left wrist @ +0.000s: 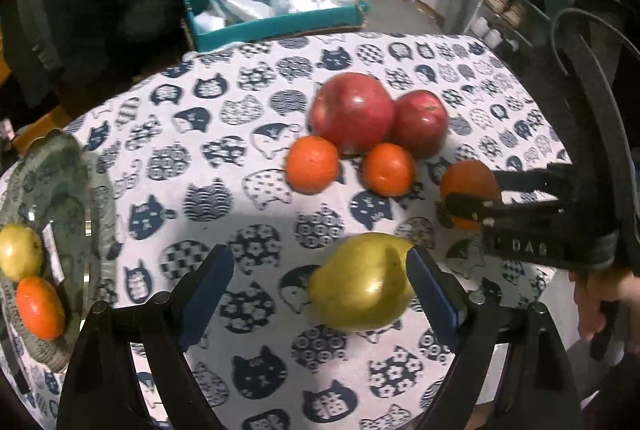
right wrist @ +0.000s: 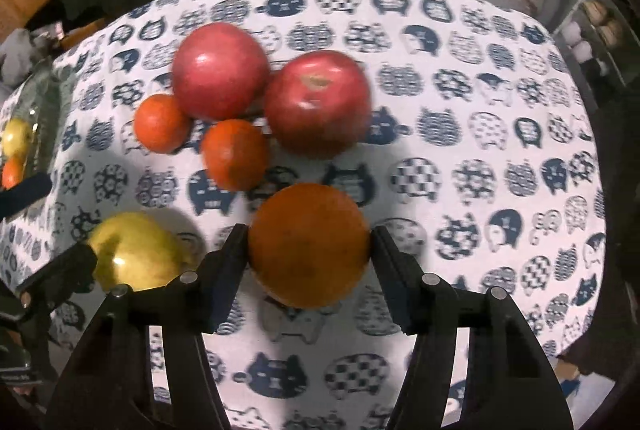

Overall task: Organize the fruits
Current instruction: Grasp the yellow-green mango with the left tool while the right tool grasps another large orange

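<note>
My left gripper (left wrist: 320, 278) is open around a yellow-green pear (left wrist: 362, 282) on the cat-print tablecloth; its right pad touches the pear, its left pad is well apart. My right gripper (right wrist: 310, 246) is shut on a large orange (right wrist: 308, 244), also seen in the left wrist view (left wrist: 470, 191). Two red apples (left wrist: 352, 111) (left wrist: 422, 121) and two small tangerines (left wrist: 312, 163) (left wrist: 388, 169) lie together at the table's middle. The pear also shows in the right wrist view (right wrist: 134, 250).
A glass plate (left wrist: 68, 189) at the table's left edge holds a yellow fruit (left wrist: 18, 252) and a tangerine (left wrist: 40, 306). A teal box (left wrist: 276, 21) with plastic bags stands behind the table. A shoe rack (left wrist: 520, 1) is at the back right.
</note>
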Motion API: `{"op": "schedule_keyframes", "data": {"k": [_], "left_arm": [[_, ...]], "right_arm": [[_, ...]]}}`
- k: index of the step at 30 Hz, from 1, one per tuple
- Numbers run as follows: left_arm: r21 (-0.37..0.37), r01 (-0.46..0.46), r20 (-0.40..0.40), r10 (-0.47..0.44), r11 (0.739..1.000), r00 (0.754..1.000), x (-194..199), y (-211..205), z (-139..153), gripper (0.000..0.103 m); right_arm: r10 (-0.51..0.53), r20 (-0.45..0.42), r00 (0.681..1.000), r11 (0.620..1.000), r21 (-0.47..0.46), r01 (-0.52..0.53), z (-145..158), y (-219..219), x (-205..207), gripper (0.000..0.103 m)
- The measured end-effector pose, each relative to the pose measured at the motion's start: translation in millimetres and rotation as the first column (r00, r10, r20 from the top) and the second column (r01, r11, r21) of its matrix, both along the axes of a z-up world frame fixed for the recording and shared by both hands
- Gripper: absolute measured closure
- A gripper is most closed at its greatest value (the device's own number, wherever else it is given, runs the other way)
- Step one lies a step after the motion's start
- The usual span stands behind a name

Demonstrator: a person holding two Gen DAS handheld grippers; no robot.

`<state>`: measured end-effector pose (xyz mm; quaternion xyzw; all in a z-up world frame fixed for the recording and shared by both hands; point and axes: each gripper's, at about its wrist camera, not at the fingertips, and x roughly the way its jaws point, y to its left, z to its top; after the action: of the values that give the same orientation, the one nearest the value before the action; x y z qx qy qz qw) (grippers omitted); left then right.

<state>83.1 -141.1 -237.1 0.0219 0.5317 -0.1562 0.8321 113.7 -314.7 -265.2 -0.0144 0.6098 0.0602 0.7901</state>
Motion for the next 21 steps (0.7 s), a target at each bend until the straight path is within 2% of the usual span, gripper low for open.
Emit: {"op": "schedule_keyframes", "data": {"k": [7, 18, 21], "left_arm": [[0.006, 0.061, -0.052, -0.061, 0.998, 0.997, -0.1, -24.0, -14.6, 0.014], [0.027, 0.083, -0.141, -0.078, 0.996, 0.987, 6.9, -35.1, -46.8, 0.014], [0.022, 0.087, -0.160, -0.082, 0.996, 0.984, 8.5, -35.0, -52.6, 0.021]], "right_arm": [[-0.024, -0.034, 0.999, 0.999, 0.021, 0.024, -9.5, -12.3, -4.2, 0.040], [-0.033, -0.077, 0.997, 0.995, 0.087, 0.039, -24.1, -20.0, -3.7, 0.038], [-0.028, -0.081, 0.996, 0.995, 0.094, 0.035, -27.6, -21.0, -1.4, 0.037]]}}
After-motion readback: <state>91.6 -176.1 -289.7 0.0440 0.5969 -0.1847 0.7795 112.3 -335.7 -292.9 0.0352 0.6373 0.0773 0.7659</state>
